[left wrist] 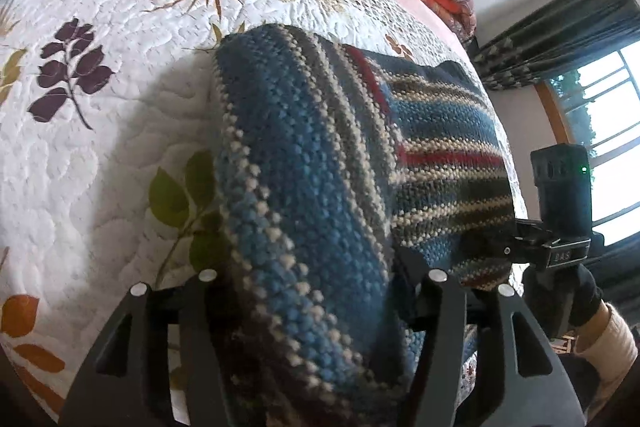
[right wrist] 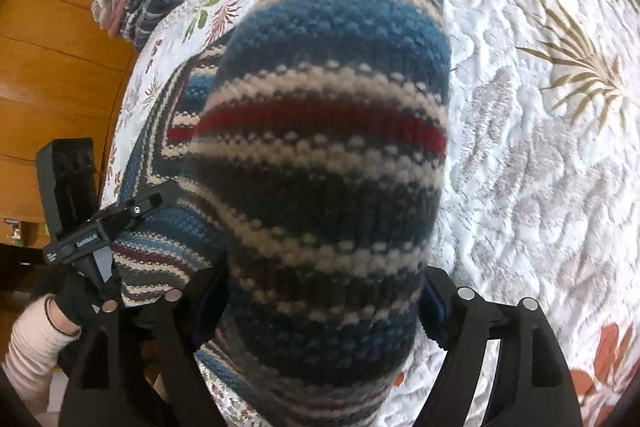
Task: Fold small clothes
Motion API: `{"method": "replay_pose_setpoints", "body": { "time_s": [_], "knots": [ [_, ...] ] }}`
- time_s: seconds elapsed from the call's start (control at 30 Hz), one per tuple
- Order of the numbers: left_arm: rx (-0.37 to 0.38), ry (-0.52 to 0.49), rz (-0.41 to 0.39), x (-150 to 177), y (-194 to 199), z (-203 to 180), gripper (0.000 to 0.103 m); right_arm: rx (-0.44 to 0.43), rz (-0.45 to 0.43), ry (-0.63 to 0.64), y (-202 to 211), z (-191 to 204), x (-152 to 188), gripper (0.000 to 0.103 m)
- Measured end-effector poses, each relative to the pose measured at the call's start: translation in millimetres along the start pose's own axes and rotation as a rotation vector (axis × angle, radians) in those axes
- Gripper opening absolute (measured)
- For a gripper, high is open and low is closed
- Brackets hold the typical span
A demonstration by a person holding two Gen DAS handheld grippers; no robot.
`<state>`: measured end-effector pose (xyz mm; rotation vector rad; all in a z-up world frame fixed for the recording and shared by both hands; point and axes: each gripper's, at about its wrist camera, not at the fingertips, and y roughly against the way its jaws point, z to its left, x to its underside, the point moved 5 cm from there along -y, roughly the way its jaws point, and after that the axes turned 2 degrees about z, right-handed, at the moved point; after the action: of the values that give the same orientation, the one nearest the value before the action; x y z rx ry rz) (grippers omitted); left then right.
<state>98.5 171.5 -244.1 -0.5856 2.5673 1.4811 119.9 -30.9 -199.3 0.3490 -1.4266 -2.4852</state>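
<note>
Leaf-print quilted bed (striped knit garment atop)

Striped knit garment pinched between right gripper fingers — over quilted bedspread

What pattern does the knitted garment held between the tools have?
The striped knitted wool garment has horizontal blue, cream, grey and red bands; clearest in the right wrist view.

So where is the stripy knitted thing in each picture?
Left wrist view: the stripy knit fills the centre, running down between the left claw.
Right wrist view: it fills the middle, gripped by the right claw.
Shared landmark: the white leaf-print quilt underneath.
</note>
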Motion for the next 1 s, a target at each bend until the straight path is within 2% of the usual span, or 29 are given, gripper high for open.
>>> {"method": "replay_pose_setpoints", "body": {
  "time_s": [0.1, 0.2, 0.3, 0.4, 0.53, 0.63, 0.77, 0.8, 0.87, 1.0],
  "knots": [
    [-0.077, 0.041, 0.009, 2, 19, -4, 0.064, 0.068, -0.025, 0.015, 20, 8, 3, 0.079],
    [-0.114, 0.042, -0.057, 9, 54, -13, 0.064, 0.171, -0.089, 0.065, 49, 19, 10, 0.079],
    [-0.158, -0.010, -0.126, 17, 84, -32, 0.065, 0.202, -0.124, 0.027, 65, 27, 22, 0.079],
    [-0.173, -0.097, -0.175, 43, 103, -55, 0.068, 0.209, -0.162, -0.024, 76, 29, 40, 0.079],
    [-0.212, -0.170, -0.142, 68, 93, -68, 0.069, 0.209, -0.167, -0.075, 74, 18, 64, 0.080],
    [-0.270, -0.184, -0.110, 82, 79, -56, 0.069, 0.242, -0.136, -0.095, 60, 14, 76, 0.080],
    [-0.361, -0.178, -0.072, 89, 61, -30, 0.069, 0.343, -0.070, -0.082, 34, 0, 91, 0.080],
    [-0.373, -0.173, -0.063, 90, 58, -26, 0.069, 0.337, -0.054, -0.090, 28, -4, 94, 0.080],
    [-0.381, -0.153, -0.037, 92, 50, -14, 0.071, 0.321, -0.052, -0.107, 23, -10, 96, 0.082],
    [-0.347, -0.111, -0.014, 95, 44, -2, 0.075, 0.328, -0.035, -0.124, 16, -17, 96, 0.085]
  ]
}}
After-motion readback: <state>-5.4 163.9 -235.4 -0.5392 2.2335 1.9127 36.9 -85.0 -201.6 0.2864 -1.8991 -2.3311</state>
